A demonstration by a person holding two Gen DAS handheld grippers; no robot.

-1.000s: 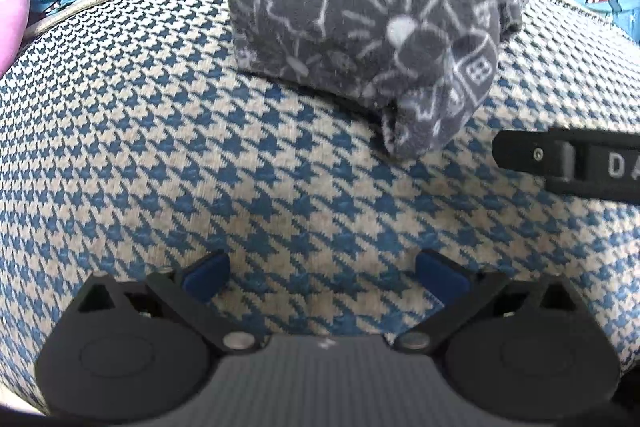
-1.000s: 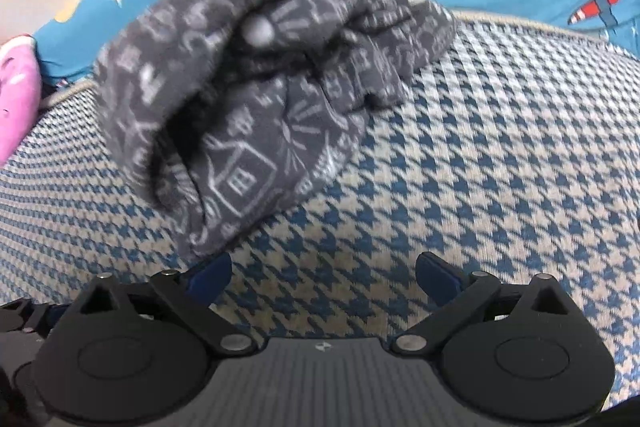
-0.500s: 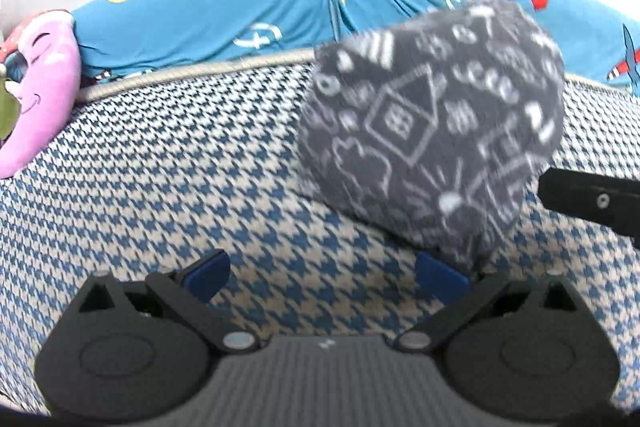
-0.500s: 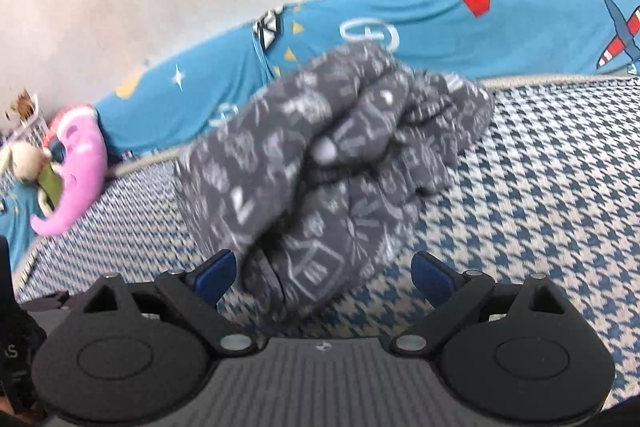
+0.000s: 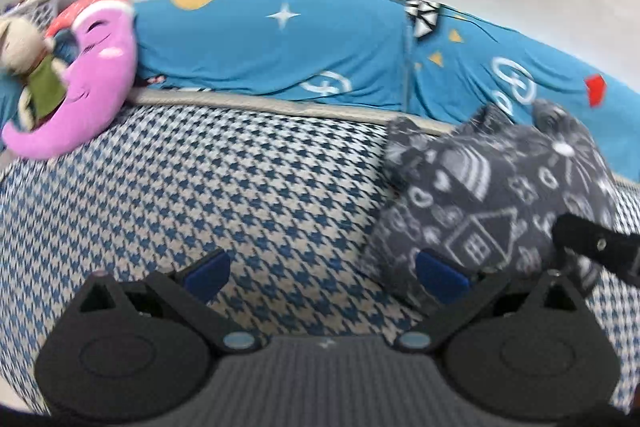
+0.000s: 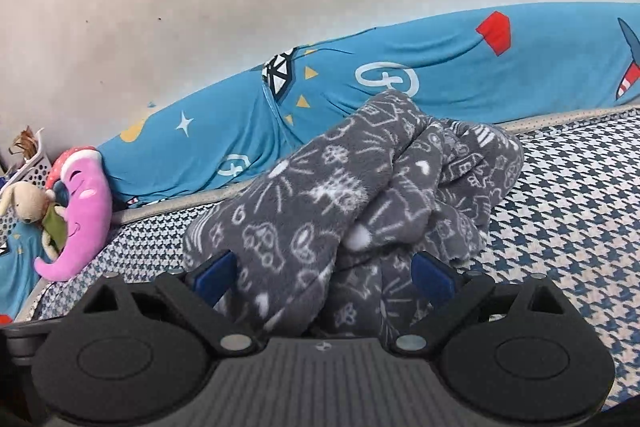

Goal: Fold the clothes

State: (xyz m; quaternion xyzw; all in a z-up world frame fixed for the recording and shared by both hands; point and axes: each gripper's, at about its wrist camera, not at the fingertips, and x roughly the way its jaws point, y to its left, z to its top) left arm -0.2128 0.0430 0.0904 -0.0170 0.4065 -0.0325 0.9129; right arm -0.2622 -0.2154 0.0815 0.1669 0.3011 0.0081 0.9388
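- The grey printed fleece garment (image 6: pixel 352 211) is seen bunched into a thick, rounded bundle on the houndstooth bed cover (image 5: pixel 224 179), near its far edge, where the grey piping meets the blue bolster (image 5: pixel 304 51).
- The right gripper (image 6: pixel 322 277) is held low against the near side of the bundle, its jaws spread wide; fleece is lodged between them, but no pinch is shown. A position for pressing or scooping the bulk is suggested.
- The left gripper (image 5: pixel 322 273) is likewise held wide open. Its right finger lies against the bundle's left flank, and only bed cover shows between the jaws, so nothing is gripped.
- The bundle may be a finished fold or a heap awaiting one.
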